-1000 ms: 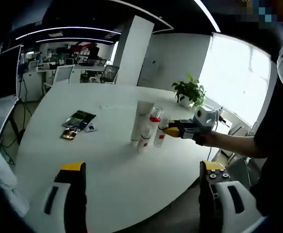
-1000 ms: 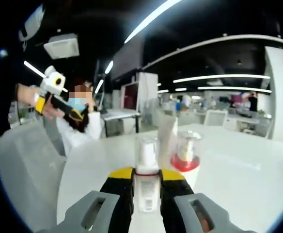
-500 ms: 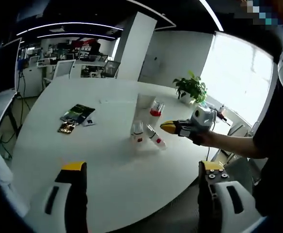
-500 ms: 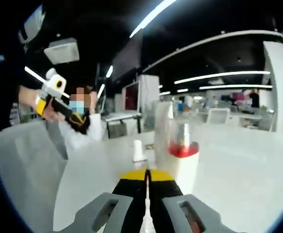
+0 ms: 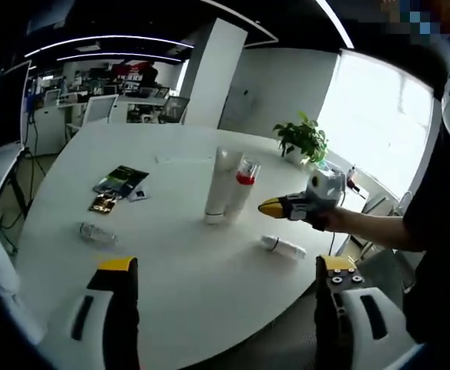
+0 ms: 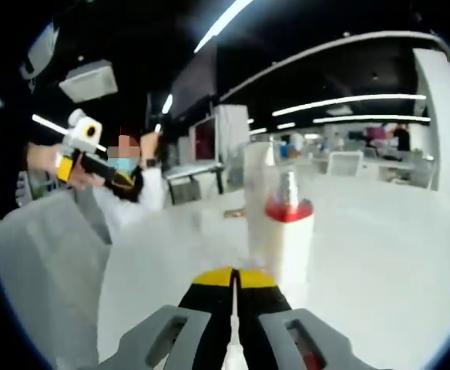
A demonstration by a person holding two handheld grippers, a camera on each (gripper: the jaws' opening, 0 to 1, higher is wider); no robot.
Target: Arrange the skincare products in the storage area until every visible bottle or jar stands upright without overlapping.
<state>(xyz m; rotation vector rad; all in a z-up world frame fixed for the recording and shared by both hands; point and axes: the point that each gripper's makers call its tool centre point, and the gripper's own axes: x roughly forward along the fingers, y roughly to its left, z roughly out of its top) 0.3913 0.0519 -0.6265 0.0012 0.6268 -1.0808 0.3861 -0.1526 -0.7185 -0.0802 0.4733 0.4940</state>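
- The round white table (image 5: 186, 285) serves as the storage area; every product sits on its top, so all of them stay in plain sight.
- The tall white tube (image 5: 219, 185) stands upright on its cap near the table's middle, which counts as placed for the task.
- The red-collared pump bottle (image 5: 240, 189) stands just right of the tube, close enough that they may touch; I cannot tell. In the right gripper view the pump bottle (image 6: 288, 231) rises straight ahead with the tube (image 6: 257, 193) behind it.
- The right gripper (image 5: 275, 206) hovers just right of this pair, its yellow-tipped jaws pressed together on nothing (image 6: 233, 279); judging by that, it is between grasps.
- The left gripper (image 5: 221, 270) is held back at the near edge, jaws spread wide and empty, likely waiting for a bottle to right.
- A small clear bottle (image 5: 97, 231) lies on its side at the near left, well apart from the others, so it needs standing up.
- A small white bottle (image 5: 281, 246) lies flat at the near right, below the right gripper, also awaiting righting.
- Dark packets (image 5: 117, 185) lie flat at the far left, outside the job.
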